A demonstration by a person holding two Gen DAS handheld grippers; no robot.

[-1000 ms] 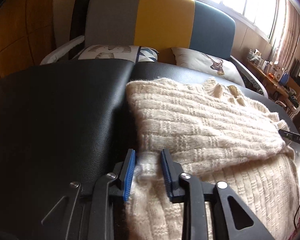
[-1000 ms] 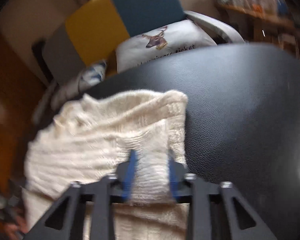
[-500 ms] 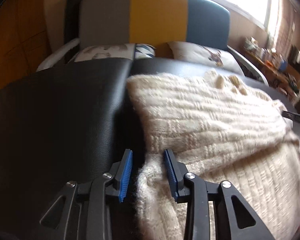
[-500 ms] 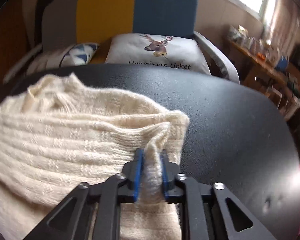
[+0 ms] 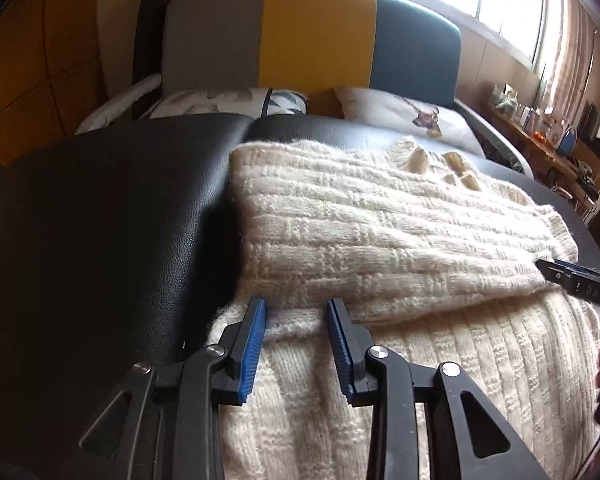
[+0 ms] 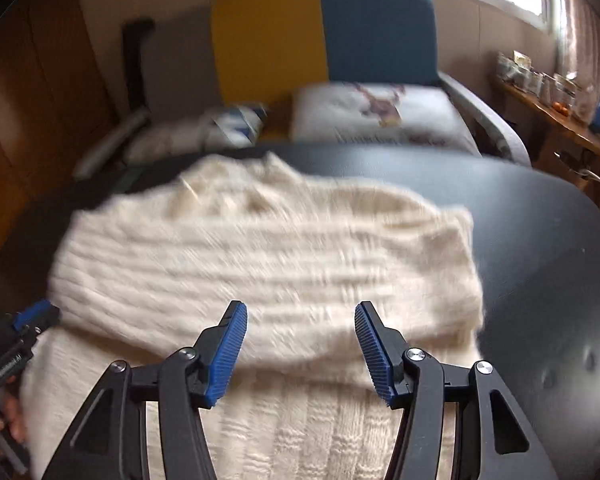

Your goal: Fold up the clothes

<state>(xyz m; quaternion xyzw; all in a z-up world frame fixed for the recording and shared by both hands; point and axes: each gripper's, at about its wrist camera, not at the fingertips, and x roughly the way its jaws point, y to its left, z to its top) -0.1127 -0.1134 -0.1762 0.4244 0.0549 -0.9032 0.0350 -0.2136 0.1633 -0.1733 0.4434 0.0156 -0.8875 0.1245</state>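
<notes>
Both jaws are apart right now: the left hand-held gripper (image 5: 296, 312) sits at the near left edge of the cream knit sweater (image 5: 380, 232), the right hand-held gripper (image 6: 300, 320) over its near right part. The sweater lies folded across on the black tabletop (image 5: 100, 208), with a deer pillow (image 5: 404, 112) beyond it.

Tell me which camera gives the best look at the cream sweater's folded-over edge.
The left wrist view. There the sweater is sharp, and the folded layer's near edge shows plainly just beyond the open left gripper. The right wrist view shows the same sweater beyond the open right gripper, but motion blur smears its knit and edge.
</notes>
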